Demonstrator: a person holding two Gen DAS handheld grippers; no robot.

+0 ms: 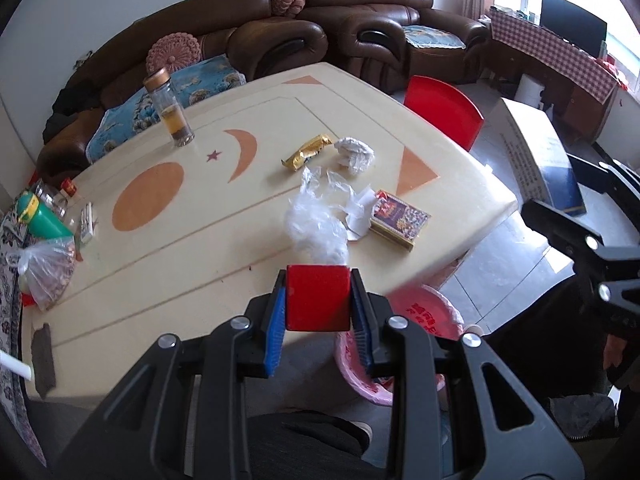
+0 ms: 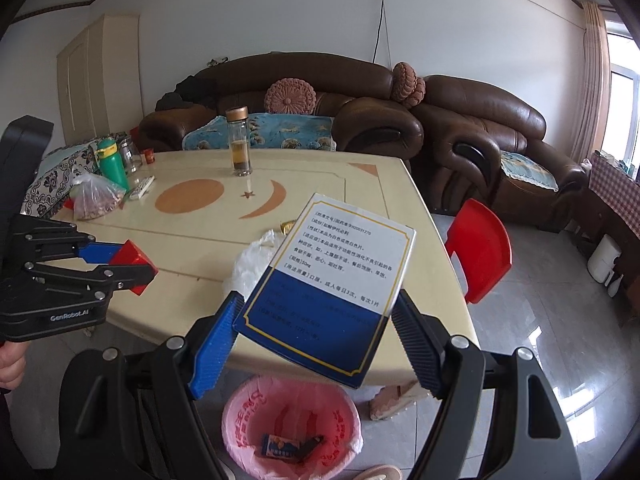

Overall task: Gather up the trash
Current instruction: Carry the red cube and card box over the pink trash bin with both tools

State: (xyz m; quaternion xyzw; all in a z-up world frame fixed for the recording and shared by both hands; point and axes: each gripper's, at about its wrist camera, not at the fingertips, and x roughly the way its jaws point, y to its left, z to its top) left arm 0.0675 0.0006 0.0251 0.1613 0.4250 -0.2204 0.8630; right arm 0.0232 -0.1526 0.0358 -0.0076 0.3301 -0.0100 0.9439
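1. The right gripper (image 2: 316,316) clasps a flat blue-and-white cardboard medicine box (image 2: 332,276) above the pink-lined plastic bin (image 2: 248,408); its jaws seem to pinch only the box edges, so it may twist and miss.
2. The left gripper (image 1: 319,300) clenches a small red box (image 1: 318,298) over the cream table (image 1: 160,280) edge; dropped here, it likely misses.

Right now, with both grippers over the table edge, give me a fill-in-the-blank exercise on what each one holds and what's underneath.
1. The left gripper is clamped on a small ____ box.
2. The right gripper holds a flat blue-and-white printed carton above a bin lined with a ____ plastic bag.
3. The tall glass bottle on the cream table has a ____ cap.

Missing words: red; pink; gold
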